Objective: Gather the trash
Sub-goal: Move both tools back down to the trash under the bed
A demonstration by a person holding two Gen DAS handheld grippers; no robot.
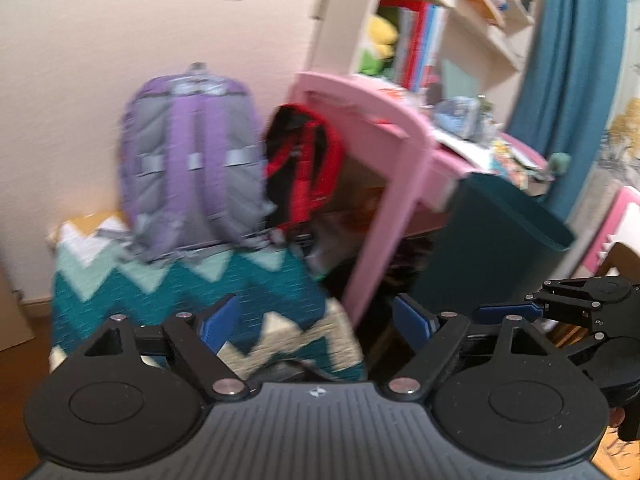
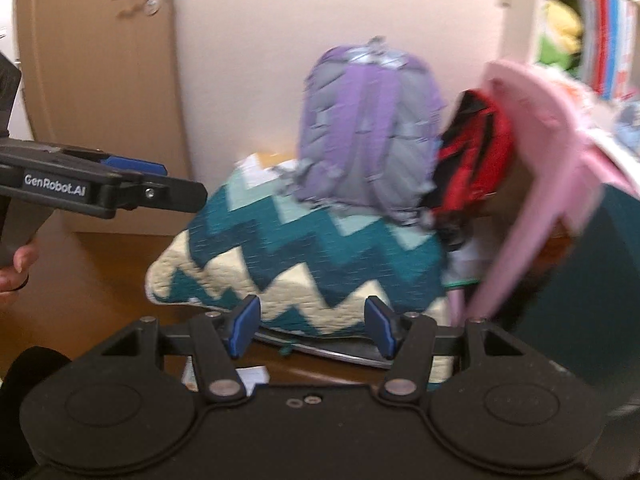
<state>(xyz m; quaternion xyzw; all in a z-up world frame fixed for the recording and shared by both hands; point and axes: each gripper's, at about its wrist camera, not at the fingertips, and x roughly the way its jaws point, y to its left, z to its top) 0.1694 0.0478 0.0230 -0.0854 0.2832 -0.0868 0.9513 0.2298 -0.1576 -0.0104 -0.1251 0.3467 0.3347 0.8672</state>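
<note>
The left hand-held gripper [image 1: 316, 322] is spread wide and empty; the right hand-held gripper [image 2: 312, 330] is likewise spread, pinching nothing. A dark teal trash bin [image 1: 492, 248] stands ahead and right of the left one, beside the pink surface [image 1: 384, 120]. Left of the bin lies a zigzag quilt [image 2: 304, 264] bearing a purple backpack [image 1: 192, 160].

A dark teal plastic bin [image 1: 480, 248] is standing upright and open-topped on the floor, just beside the pink tabletop's [image 1: 396, 132] leg before me.
</note>
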